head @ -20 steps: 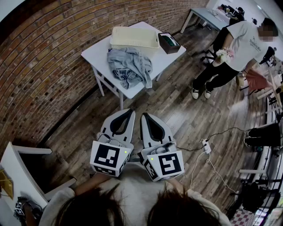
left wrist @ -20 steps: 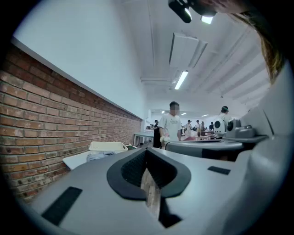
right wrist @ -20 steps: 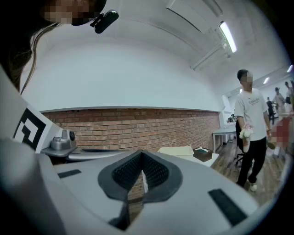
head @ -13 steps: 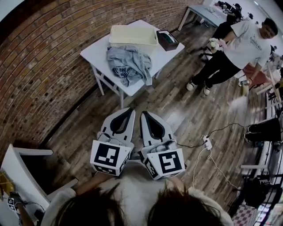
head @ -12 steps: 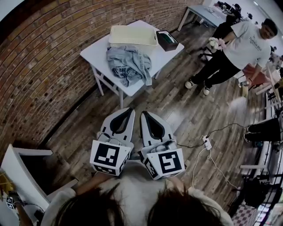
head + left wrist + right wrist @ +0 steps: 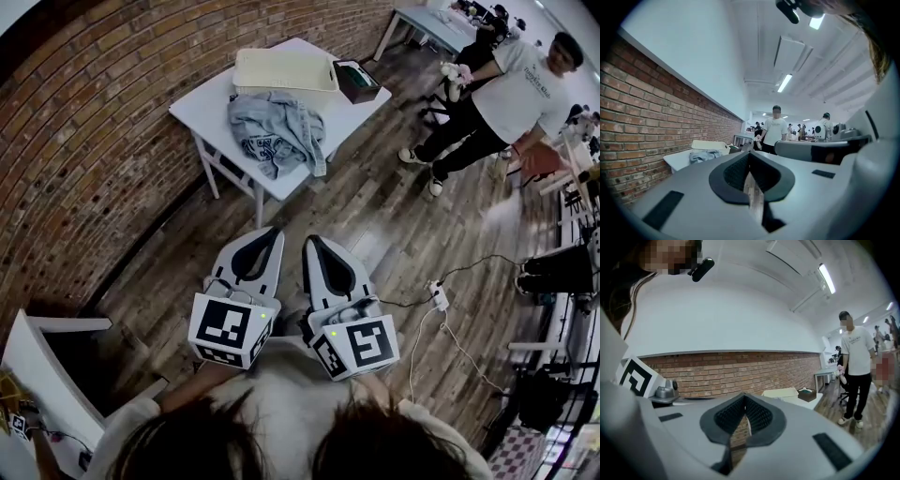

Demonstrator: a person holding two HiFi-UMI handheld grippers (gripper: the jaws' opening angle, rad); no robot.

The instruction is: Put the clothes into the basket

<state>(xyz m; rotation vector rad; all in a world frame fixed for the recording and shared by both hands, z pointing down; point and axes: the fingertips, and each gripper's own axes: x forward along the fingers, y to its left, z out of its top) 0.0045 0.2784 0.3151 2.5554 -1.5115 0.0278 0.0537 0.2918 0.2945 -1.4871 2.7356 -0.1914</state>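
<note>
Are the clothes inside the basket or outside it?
Outside. The gray clothes lie bunched on the white table beside the cream basket, one part hanging over the table's edge.

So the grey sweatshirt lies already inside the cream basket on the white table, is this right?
Not quite. The grey sweatshirt lies on the white table itself, next to the cream basket, not inside it. The head view shows this.

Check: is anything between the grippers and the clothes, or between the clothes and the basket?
Nothing visible. Only open floor separates the left gripper and right gripper from the table; the clothes lie right beside the basket, with the box off to its side.
</note>
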